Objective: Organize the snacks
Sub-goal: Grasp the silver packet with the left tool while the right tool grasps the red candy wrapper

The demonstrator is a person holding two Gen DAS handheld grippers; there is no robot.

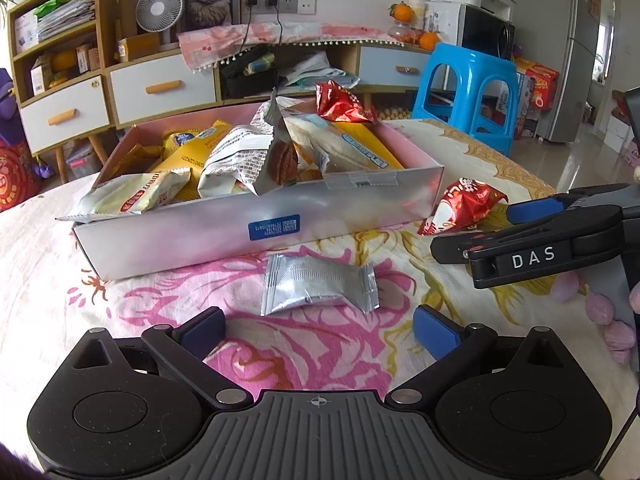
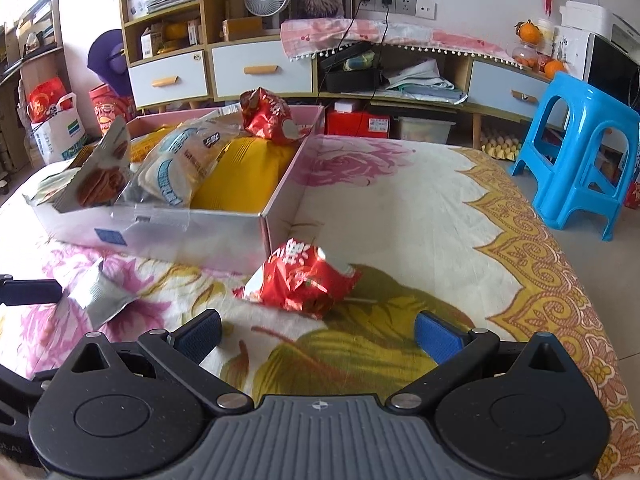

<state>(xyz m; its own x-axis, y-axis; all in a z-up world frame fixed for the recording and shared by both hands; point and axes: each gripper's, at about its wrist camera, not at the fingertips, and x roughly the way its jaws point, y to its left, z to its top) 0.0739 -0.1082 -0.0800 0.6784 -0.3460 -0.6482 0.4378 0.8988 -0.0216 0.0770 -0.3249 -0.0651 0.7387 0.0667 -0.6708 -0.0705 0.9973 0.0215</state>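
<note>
A shallow pink-and-white box (image 1: 248, 216) on the flowered tablecloth holds several snack packs, yellow, white and red. A silver snack packet (image 1: 318, 288) lies on the cloth just beyond my left gripper (image 1: 318, 330), which is open and empty. A red snack bag (image 2: 300, 280) lies by the box's near right corner, just beyond my right gripper (image 2: 318, 332), also open and empty. The red bag also shows in the left wrist view (image 1: 460, 206), with the right gripper (image 1: 472, 228) beside it. The silver packet shows in the right wrist view (image 2: 100, 296).
The box (image 2: 224, 232) stands left of centre on the table. A blue plastic stool (image 2: 580, 152) stands off the table's right side. Cabinets with drawers (image 2: 256, 72) line the far wall. Pink candies (image 1: 608, 320) lie at the right edge.
</note>
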